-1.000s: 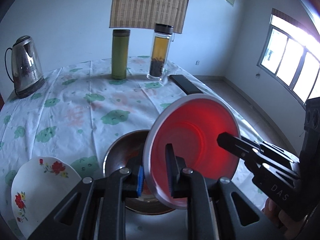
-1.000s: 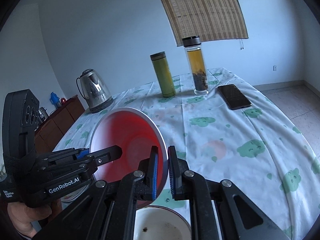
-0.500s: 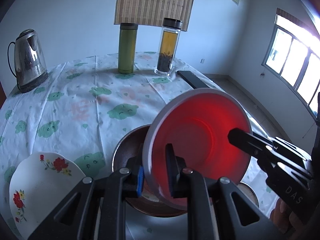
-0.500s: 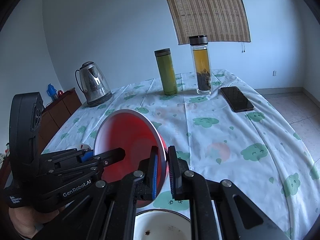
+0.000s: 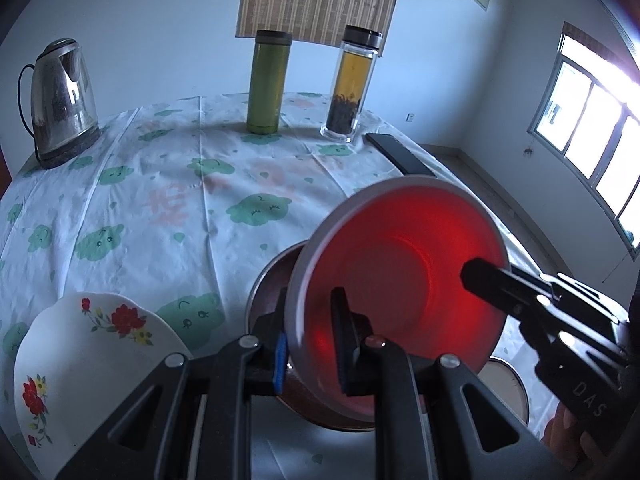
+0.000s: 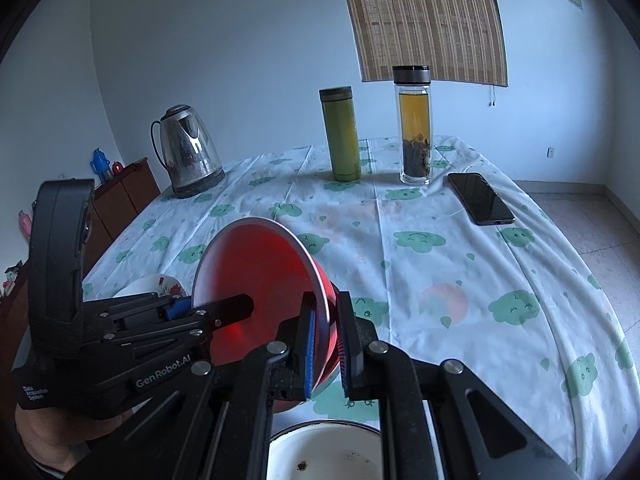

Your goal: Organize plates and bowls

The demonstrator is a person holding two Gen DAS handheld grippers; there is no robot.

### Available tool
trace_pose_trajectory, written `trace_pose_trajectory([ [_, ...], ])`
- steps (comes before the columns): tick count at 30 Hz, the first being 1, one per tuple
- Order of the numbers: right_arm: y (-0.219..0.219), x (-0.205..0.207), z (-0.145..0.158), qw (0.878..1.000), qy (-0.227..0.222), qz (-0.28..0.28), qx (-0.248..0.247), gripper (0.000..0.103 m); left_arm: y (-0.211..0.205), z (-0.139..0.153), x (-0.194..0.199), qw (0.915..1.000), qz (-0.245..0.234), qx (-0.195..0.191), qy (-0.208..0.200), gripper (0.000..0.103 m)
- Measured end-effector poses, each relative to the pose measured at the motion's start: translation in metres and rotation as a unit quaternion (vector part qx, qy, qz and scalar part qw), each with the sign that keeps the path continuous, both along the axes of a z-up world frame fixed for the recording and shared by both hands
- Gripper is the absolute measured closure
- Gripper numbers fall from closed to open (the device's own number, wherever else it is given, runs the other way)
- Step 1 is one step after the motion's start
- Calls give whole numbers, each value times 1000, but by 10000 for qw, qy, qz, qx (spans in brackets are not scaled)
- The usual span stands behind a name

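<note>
We're holding the red bowl [image 5: 400, 280] airborne, tilted; left gripper [image 5: 312, 344] & right gripper [image 6: 324, 344] jaws both clamping its rim. Nothing's stacked yet, IMO: metal bowl [image 5: 272, 280] underneath, floral plate [image 5: 80, 360] at 8 o'clock, white bowl [image 6: 320, 452] at 6 o'clock in right cam.

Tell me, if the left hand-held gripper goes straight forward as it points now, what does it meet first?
Probably nothing new: the left hand-held gripper already clamps the red bowl. Beyond the bowl lies the tablecloth; depth is unclear.

Red bowl [image 5: 404, 276], white red-flowered plate [image 5: 80, 364], green-cloud-patterned tablecloth [image 5: 168, 208]
</note>
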State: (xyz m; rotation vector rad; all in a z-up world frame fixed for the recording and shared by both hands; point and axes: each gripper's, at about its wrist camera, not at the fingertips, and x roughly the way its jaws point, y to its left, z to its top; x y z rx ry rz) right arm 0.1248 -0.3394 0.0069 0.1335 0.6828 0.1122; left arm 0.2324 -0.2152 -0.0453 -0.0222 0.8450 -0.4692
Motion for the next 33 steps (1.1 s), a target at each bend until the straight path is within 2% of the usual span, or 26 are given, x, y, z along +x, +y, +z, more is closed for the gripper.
trace_pose_trajectory([
  [8, 3, 10, -6, 9998, 186, 45, -4, 92, 1, -7, 3, 9998, -4, 118, 131, 87],
  [33, 1, 32, -19, 9979, 624, 164, -44, 92, 1, -14, 6, 9995, -66, 144, 276, 87],
])
